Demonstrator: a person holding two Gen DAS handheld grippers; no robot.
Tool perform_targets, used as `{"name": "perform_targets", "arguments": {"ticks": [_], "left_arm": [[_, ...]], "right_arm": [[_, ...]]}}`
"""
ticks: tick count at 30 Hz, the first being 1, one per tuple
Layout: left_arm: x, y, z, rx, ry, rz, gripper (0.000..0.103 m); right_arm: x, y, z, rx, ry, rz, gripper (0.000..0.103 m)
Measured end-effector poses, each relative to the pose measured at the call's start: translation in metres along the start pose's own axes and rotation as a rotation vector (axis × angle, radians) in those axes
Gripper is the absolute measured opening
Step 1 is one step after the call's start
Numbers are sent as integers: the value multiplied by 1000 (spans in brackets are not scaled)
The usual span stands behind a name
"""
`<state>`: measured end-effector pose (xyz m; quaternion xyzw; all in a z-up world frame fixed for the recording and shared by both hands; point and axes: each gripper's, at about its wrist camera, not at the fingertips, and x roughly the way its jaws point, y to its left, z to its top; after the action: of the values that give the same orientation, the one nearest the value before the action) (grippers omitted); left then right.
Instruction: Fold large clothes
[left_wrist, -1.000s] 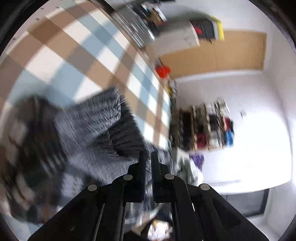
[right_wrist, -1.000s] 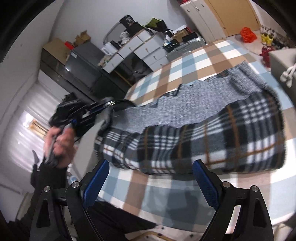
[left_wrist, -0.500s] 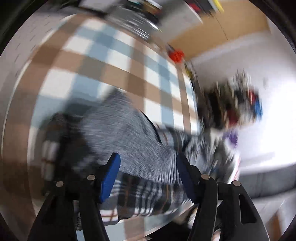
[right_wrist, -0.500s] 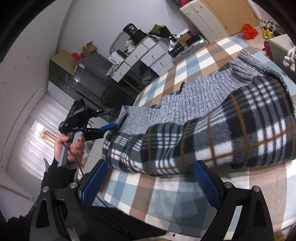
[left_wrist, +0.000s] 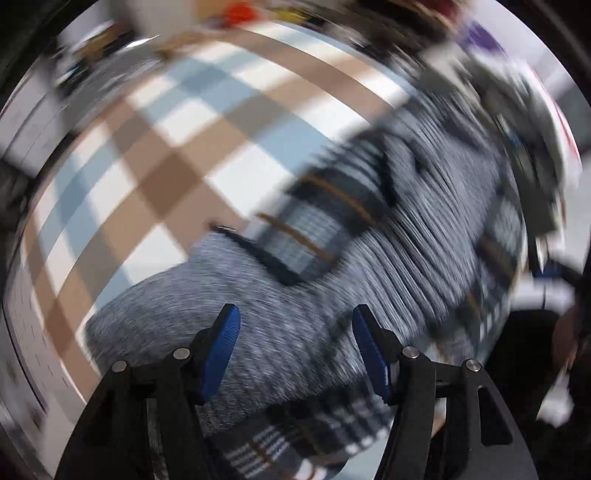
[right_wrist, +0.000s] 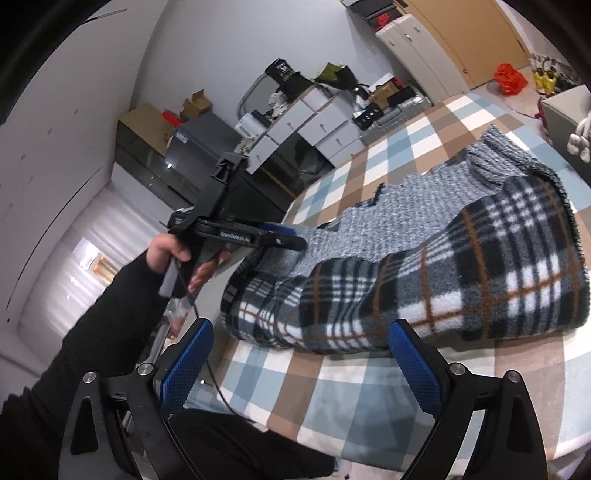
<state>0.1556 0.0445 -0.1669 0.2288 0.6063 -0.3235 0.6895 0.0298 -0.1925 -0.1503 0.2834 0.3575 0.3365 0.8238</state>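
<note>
I see a messy room with grey and white drawers (right_wrist: 314, 122) by the far wall and a tan wooden door (right_wrist: 461, 33) in the corner. In front of me is a round counter (right_wrist: 369, 387) with a cloth of blue, brown and white squares on it.

On the counter lies the big piece of clothing (right_wrist: 424, 266). It has a soft black, white and brown check side and a grey knit side. It is folded over, so the check part sits near me and the grey knit part (left_wrist: 295, 321) lies behind it, up to a ribbed collar at the far end.

My left gripper (right_wrist: 284, 236) is over the left end of the clothing, above the grey knit part. A hand (right_wrist: 177, 258) in a black sleeve holds its handle. In the left wrist view, which is very blurry, its two blue pads (left_wrist: 221, 350) stand apart and nothing is pinched between them.

My right gripper (right_wrist: 299, 369) hangs near the front edge of the counter. Its blue pads are wide apart and it holds nothing. The check side is just beyond it.
</note>
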Motion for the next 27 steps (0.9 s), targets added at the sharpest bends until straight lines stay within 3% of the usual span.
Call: {"name": "perform_targets", "arguments": {"ticks": [2, 5, 9, 12, 15, 17, 23, 24, 25, 26, 27], "left_arm": [[6, -8, 0, 99, 41, -22, 58], [12, -6, 0, 135, 62, -21, 58], [5, 4, 7, 150, 0, 68, 58], [-5, 6, 13, 157, -57, 35, 58], [4, -5, 16, 222, 0, -71, 58], [18, -18, 15, 295, 57, -65, 58], [27, -27, 25, 359, 26, -51, 56], [27, -29, 28, 364, 24, -60, 47], [27, -34, 25, 379, 43, -100, 7], [28, -42, 23, 400, 66, -120, 0], [28, -44, 22, 417, 73, -125, 0]], "right_arm": [[2, 3, 0, -14, 9, 3, 97], [4, 7, -2, -38, 22, 11, 97], [6, 9, -3, -48, 28, 14, 97], [6, 6, -3, -42, 31, 17, 97], [6, 3, -1, -29, 31, 23, 97], [6, 2, -1, -26, 28, 26, 97], [4, 2, -1, -27, 28, 23, 97], [4, 1, -1, -27, 26, 20, 97], [4, 1, 0, -26, 25, 17, 97], [4, -1, 0, -24, 25, 16, 97], [4, -1, 0, -20, 27, 18, 97]]}}
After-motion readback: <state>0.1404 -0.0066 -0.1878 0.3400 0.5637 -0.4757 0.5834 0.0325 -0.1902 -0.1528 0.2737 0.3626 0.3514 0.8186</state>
